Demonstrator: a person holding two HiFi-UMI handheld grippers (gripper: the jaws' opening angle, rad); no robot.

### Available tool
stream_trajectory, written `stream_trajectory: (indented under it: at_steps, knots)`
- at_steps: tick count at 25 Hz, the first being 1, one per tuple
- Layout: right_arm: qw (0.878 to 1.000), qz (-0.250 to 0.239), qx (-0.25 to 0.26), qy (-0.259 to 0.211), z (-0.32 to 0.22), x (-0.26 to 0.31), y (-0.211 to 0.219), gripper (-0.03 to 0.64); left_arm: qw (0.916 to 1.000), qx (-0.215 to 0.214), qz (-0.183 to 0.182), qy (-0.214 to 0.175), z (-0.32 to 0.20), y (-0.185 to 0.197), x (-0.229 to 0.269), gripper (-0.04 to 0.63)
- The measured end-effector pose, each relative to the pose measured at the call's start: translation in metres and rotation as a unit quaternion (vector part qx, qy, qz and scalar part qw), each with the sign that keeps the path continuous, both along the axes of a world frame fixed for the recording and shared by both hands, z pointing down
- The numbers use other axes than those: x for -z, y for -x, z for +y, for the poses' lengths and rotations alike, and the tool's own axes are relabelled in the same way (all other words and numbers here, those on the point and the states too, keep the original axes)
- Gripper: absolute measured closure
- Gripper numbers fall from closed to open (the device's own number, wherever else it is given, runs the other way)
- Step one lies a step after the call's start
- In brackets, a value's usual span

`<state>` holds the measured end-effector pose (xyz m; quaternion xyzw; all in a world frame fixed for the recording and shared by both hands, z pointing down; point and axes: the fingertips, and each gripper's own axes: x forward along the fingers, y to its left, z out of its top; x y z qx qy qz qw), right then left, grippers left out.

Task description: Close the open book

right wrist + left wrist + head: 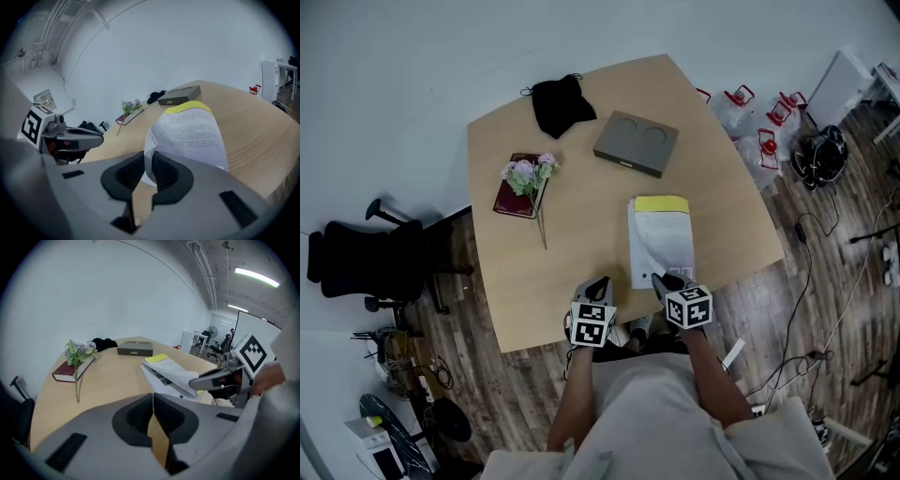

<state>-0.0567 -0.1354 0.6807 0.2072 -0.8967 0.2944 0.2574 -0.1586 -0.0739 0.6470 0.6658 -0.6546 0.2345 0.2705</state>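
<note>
Since the book, near the table's right front edge, looks light and floppy, the right gripper pinches its curling pages at their near edge; the left gripper is clenched empty.

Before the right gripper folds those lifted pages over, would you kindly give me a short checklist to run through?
1. Grip: the right gripper holds pages of the open book, pinched between its jaws and lifted in a curl: ok.
2. The left gripper is shut, empty and off the book: ok.
3. Nothing lies on the book's flat pages: ok.
4. The grey box and the flowers stand apart from the book: ok.
5. Every loose page is gathered in the grip: cannot tell.
</note>
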Motion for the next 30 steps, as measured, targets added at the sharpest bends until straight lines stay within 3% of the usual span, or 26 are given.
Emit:
stream_trajectory:
  at_steps: [16, 30]
  knots:
    - [0.998, 0.026, 0.045, 0.028, 0.016, -0.024, 0.016, 0.522, 0.9999, 0.006, -0.002, 0.014, 0.003, 0.002, -0.005, 0.572]
    - [0.997, 0.026, 0.05, 0.052, 0.024, -0.039, 0.021, 0.482, 0.9999, 0.012, 0.004, 0.01, 0.008, 0.0, -0.007, 0.572]
